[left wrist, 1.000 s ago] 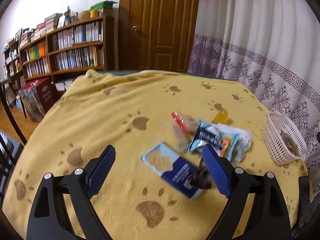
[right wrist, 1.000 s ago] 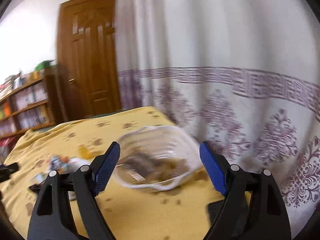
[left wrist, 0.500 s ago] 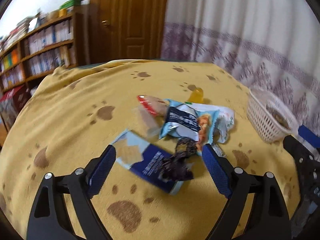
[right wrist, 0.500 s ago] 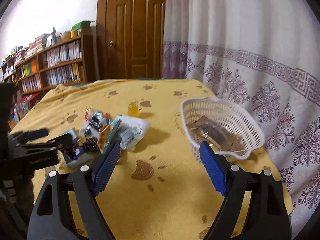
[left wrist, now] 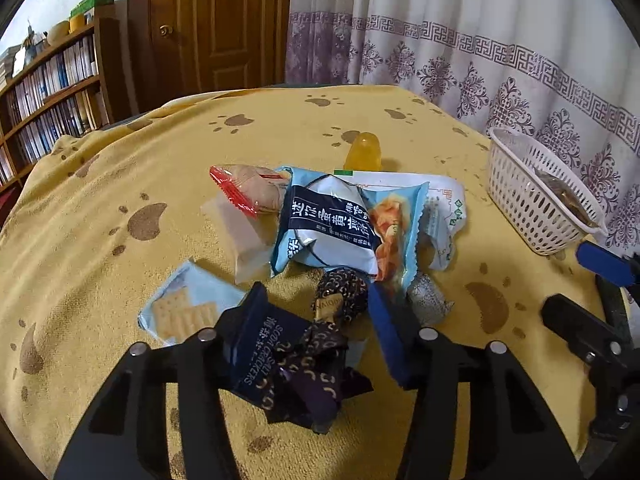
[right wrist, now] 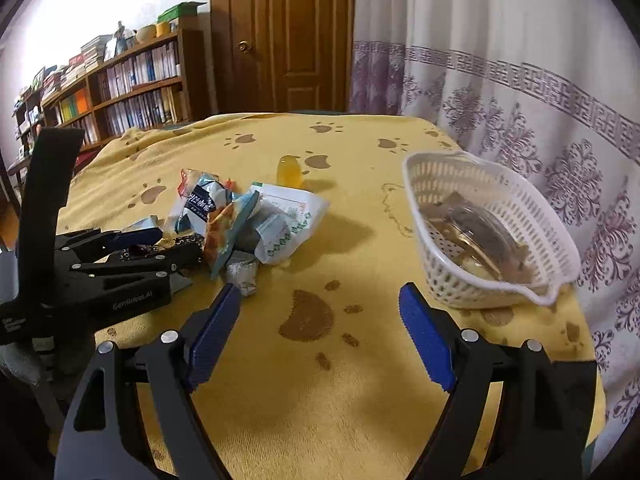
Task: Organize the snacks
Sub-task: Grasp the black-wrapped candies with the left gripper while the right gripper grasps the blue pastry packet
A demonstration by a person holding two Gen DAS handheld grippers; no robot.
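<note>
Our worktop's yellow paw-print blanket (right wrist: pixel 320 400) carries a white slotted plastic basket (right wrist: pixel 500 292) right of the snack pile. Our right claw (right wrist: pixel 320 332) gapes wide; our left claw (left wrist: pixel 304 344) pinches a dark purple patterned candy wrapper (left wrist: pixel 316 372).

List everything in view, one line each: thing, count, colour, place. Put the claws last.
soda cracker pack: one, blue, near edge of pile
dark candy: one, purple-black, on cracker pack
seaweed snack bag: one, blue-white, pile centre
red-edged wrapper: one, left of bag
white pouch: one, pile's right
silver candy: one, pile front
jelly cup: one, yellow, behind pile
basket: one, white, right, holding snacks
blanket: yellow, paw prints
left claw: around candy wrapper
right claw: open, empty
</note>
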